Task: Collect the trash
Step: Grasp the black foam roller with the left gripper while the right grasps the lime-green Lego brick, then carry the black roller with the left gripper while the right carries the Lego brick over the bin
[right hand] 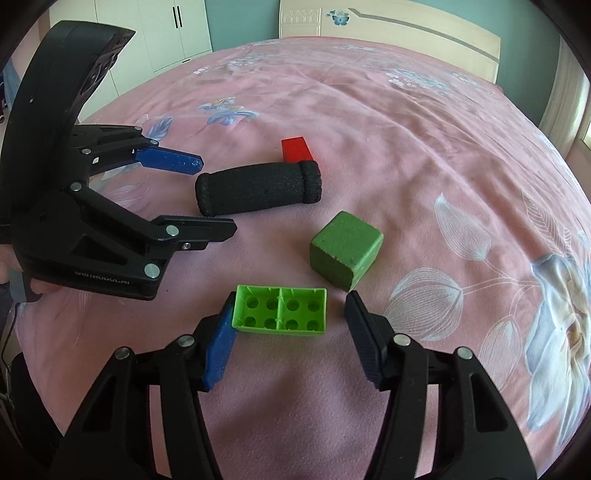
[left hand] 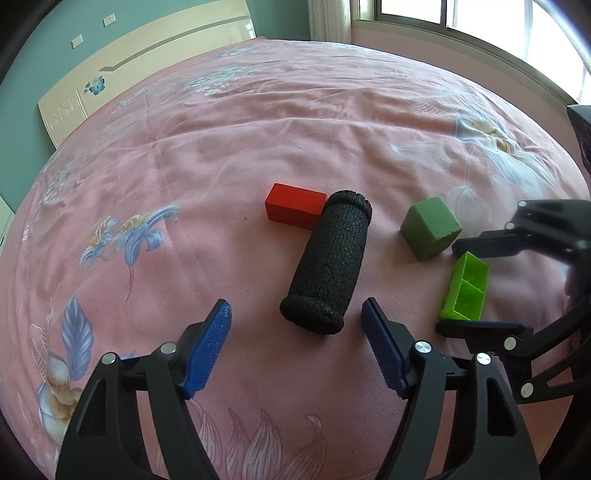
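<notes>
A bed (left hand: 258,122) fills both views, covered by a pink bedspread (right hand: 424,155) printed with blue and white flowers and lying in soft creases. A cream headboard (left hand: 147,62) with a blue butterfly motif stands against a teal wall, a bright window (left hand: 461,18) with a pale curtain sits beyond the far edge, and white wardrobe doors (right hand: 166,33) show in the right wrist view.

4 pieces lie close together on the bedspread. A black foam roll (left hand: 327,264), rough-textured with rolled ends, lies on its side, its far end touching a red block (left hand: 293,206). Near it sits a dark green cube (right hand: 345,254) with scuffed, rounded corners. Just beside that lies a bright green brick (right hand: 280,312), hollow side up, split into 2 cells with 4 round holes each.

The left tongs (left hand: 295,325) stand open, their tips either side of the roll's near end, not touching it. The right tongs (right hand: 290,321) straddle the brick: the left pad touches its end, the right pad stands apart, so they are not yet gripping.
</notes>
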The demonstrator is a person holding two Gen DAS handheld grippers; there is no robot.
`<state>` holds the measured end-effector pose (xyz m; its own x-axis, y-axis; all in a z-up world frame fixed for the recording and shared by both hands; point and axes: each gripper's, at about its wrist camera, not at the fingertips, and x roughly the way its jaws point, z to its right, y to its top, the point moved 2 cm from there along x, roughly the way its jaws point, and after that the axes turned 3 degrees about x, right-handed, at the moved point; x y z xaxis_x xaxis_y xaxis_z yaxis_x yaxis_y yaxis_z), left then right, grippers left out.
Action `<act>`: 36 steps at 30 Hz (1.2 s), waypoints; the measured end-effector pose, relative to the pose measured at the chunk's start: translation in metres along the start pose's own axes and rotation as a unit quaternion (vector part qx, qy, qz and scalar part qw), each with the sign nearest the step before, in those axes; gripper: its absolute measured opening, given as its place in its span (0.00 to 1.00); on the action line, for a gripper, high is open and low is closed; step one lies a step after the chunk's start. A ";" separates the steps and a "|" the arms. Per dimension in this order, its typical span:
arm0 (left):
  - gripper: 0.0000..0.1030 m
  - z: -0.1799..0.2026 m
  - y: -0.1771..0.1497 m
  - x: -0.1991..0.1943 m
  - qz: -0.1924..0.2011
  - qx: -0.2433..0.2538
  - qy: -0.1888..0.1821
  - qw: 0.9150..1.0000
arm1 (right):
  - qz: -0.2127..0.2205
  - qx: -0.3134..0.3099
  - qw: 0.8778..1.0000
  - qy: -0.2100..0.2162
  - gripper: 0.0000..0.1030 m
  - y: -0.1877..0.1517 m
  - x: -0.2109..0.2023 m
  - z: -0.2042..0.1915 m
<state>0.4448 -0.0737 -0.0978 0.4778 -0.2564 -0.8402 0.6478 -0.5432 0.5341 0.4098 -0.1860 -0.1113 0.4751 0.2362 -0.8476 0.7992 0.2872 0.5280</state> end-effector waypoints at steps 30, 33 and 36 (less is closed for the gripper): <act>0.35 0.010 -0.007 -0.014 0.001 0.007 0.004 1.000 | 0.007 -0.015 1.000 -0.022 0.44 -0.016 -0.018 -0.005; 0.35 0.009 -0.013 -0.025 0.007 0.003 0.002 1.000 | 0.013 -0.013 0.999 -0.027 0.44 -0.022 -0.028 -0.006; 0.35 0.009 -0.022 -0.035 0.004 -0.004 0.008 1.000 | 0.021 -0.009 0.999 -0.024 0.44 -0.027 -0.041 -0.007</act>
<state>0.4088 -0.0603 -0.0812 0.4925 -0.2487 -0.8340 0.6487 -0.5339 0.5424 0.3665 -0.1968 -0.0902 0.5259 0.2031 -0.8259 0.7719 0.2938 0.5638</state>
